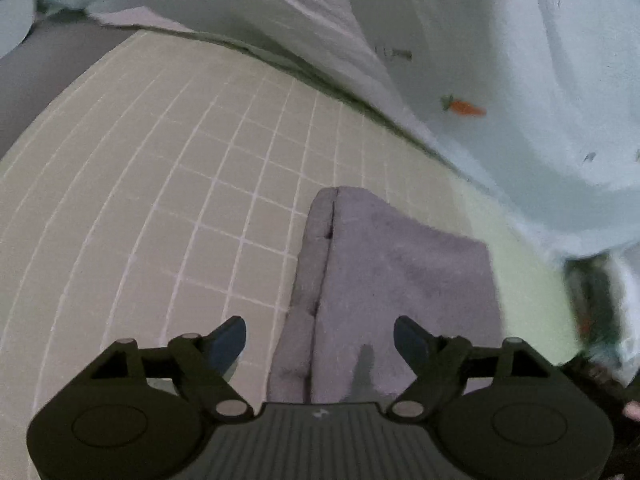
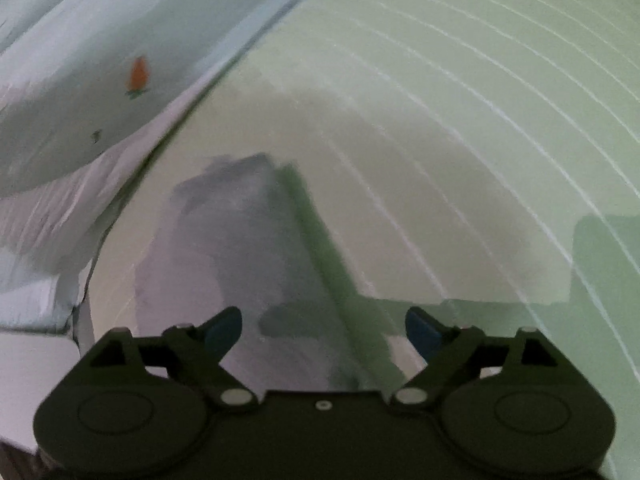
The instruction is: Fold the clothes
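Both the left gripper (image 1: 320, 334) and right gripper (image 2: 323, 326) are wide open, holding nothing. The folded grey cloth (image 1: 384, 280) lies just below them. A bump could mess up its fold.

- A home, likely a bedroom: a pale gridded sheet (image 1: 168, 184) spreads ahead of the tongs.
- White carrot-print bedding (image 1: 520, 80) bunches beyond, to their right.

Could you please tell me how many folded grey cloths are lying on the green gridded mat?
1. The grey cloth lies folded on the green mat, beside the pale sheet with a carrot print. More may be hidden outside both views.
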Motion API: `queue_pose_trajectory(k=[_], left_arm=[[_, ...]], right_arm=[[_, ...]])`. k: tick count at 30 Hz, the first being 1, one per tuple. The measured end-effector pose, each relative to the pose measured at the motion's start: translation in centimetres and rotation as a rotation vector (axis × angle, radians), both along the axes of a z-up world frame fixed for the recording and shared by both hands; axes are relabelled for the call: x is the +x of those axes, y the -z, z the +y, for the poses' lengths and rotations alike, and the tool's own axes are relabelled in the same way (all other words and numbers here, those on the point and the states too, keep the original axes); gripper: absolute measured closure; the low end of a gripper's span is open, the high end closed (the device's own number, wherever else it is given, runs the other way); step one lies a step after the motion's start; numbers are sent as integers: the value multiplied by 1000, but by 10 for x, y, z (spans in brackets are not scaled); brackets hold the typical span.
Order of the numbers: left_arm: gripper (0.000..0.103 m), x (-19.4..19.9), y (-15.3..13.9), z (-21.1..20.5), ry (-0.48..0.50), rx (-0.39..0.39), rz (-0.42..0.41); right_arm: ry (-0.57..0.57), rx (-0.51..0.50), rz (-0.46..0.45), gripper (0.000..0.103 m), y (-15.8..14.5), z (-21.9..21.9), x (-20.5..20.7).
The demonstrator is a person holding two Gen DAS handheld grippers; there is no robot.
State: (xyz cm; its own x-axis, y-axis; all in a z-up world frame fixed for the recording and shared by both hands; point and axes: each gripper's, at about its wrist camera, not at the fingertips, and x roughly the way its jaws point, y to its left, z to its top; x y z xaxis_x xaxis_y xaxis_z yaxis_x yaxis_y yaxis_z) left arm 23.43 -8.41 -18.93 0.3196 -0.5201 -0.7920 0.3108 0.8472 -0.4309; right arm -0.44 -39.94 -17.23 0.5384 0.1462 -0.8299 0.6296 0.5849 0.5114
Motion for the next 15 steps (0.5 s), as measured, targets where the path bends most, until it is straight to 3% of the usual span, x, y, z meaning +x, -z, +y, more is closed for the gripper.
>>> queue_pose_trajectory(k=[4,8,12,14,15], left_arm=[[21,7,12,-28,86,86,-30],[21,15,33,-40,102,60,50],[19,15,41,-49,110,52,57],[26,13,41,-53,121,57,45],[38,12,42,-55,129,56,41]], right_arm=[[-101,-66,-24,4,2,9,29],[-187,-110,-9,2,11,18,51],[-238,-133,4,1,20,27,70],[-265,-148,-1,4,18,31,73],[-278,-155,-4,8,17,34,75]])
